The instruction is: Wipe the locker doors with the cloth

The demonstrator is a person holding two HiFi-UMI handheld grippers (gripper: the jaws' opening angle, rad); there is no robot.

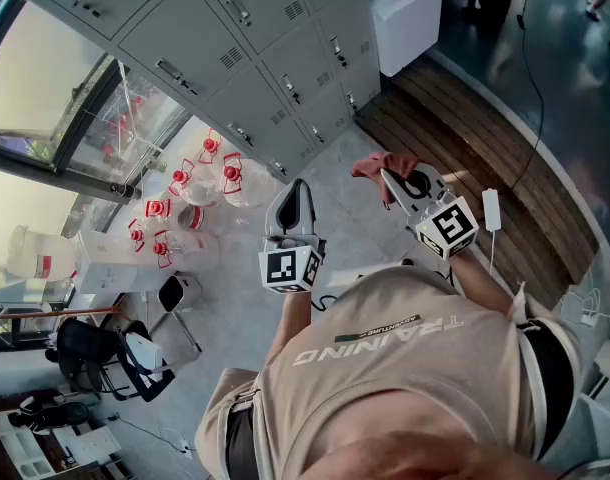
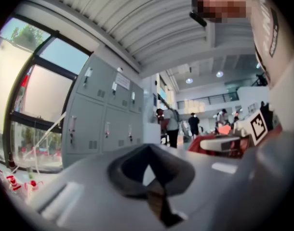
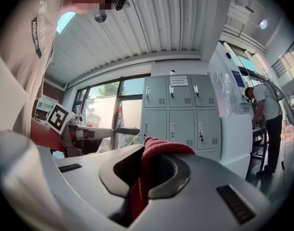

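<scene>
My right gripper point(image 1: 389, 178) pinches the red cloth point(image 3: 161, 147) tight. My left gripper point(image 1: 297, 190) is closed, empty. I'm approaching, well short of the locker doors point(image 1: 247, 63); next I press cloth flat against one.

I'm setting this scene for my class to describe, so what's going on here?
A person holds a two-jaw gripper in each hand, facing a bank of grey metal lockers. The right gripper is shut on a red knitted cloth; the left gripper is shut and empty. The cloth is clear of the lockers, so no wiping yet.
</scene>
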